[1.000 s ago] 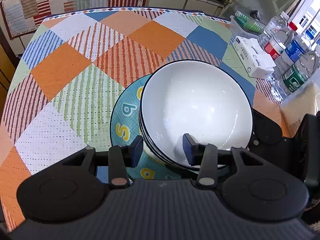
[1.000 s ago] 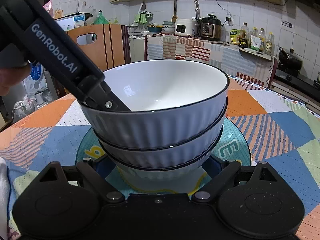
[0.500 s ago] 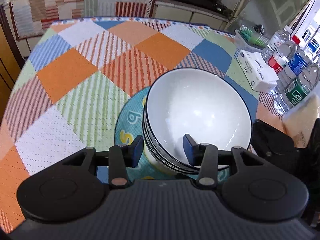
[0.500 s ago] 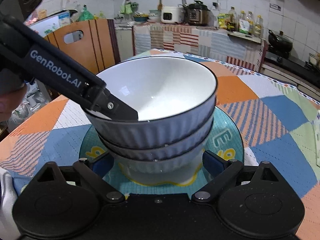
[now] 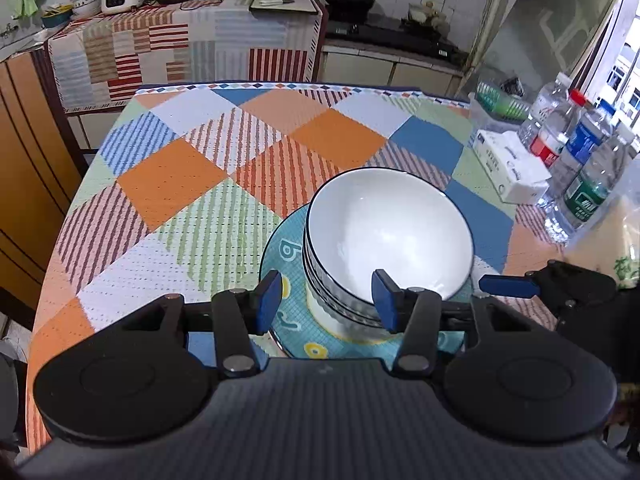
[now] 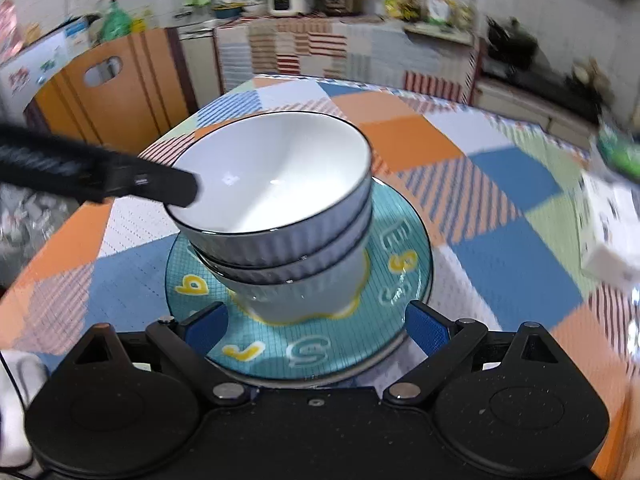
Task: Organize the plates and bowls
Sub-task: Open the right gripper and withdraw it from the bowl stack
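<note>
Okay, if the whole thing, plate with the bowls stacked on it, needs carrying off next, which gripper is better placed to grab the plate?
Probably the right gripper: its open fingers flank the plate's near rim. The left gripper is opening at the top bowl's rim, one finger over the bowl's inside.

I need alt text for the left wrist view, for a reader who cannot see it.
Three stacked white bowls stand on a teal letter-patterned plate on a checked tablecloth. The left gripper is just above the stack's near rim, its blue-padded jaws opening and pressing on nothing. Water bottles and a tissue pack are at the right.
</note>
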Available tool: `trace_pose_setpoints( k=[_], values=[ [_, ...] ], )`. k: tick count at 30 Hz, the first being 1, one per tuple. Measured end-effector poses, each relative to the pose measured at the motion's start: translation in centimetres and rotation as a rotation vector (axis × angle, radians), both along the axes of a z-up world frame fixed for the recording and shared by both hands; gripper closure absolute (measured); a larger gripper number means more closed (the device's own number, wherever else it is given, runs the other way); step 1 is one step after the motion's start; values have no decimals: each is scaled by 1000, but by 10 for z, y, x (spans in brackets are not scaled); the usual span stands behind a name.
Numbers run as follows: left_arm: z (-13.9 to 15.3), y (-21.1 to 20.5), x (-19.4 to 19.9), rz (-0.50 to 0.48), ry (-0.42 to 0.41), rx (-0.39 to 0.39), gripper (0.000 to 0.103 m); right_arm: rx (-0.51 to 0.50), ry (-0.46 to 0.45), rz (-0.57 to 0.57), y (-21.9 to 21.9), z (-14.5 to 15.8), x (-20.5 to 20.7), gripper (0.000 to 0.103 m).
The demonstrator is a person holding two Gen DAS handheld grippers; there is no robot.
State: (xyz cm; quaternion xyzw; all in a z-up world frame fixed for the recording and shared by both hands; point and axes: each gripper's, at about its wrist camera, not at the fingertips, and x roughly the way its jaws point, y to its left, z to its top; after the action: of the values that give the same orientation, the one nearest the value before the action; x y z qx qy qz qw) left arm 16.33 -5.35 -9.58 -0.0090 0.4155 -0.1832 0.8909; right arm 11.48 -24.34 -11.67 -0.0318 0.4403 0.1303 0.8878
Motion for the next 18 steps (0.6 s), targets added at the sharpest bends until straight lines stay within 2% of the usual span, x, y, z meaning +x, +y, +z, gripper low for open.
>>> trace_pose_setpoints(
  k=[3, 6, 8, 12, 18],
  values=[
    [10, 6, -12, 6, -4, 2, 54, 22, 21, -40, -7, 4, -1, 6],
    [19, 9, -17, 24, 29, 61, 54, 15, 38, -81, -12, 14, -6, 6],
    [26, 13, -21, 28, 36, 64, 53, 6, 46, -104, -13, 25, -11, 6],
    [41, 20, -30, 30, 49, 58, 45, -1, 32, -126, -12, 52, -26, 5],
    [61, 18, -52, -5, 53, 118, 41, -44, 34, -117, -6, 77, -49, 4]
  ],
)
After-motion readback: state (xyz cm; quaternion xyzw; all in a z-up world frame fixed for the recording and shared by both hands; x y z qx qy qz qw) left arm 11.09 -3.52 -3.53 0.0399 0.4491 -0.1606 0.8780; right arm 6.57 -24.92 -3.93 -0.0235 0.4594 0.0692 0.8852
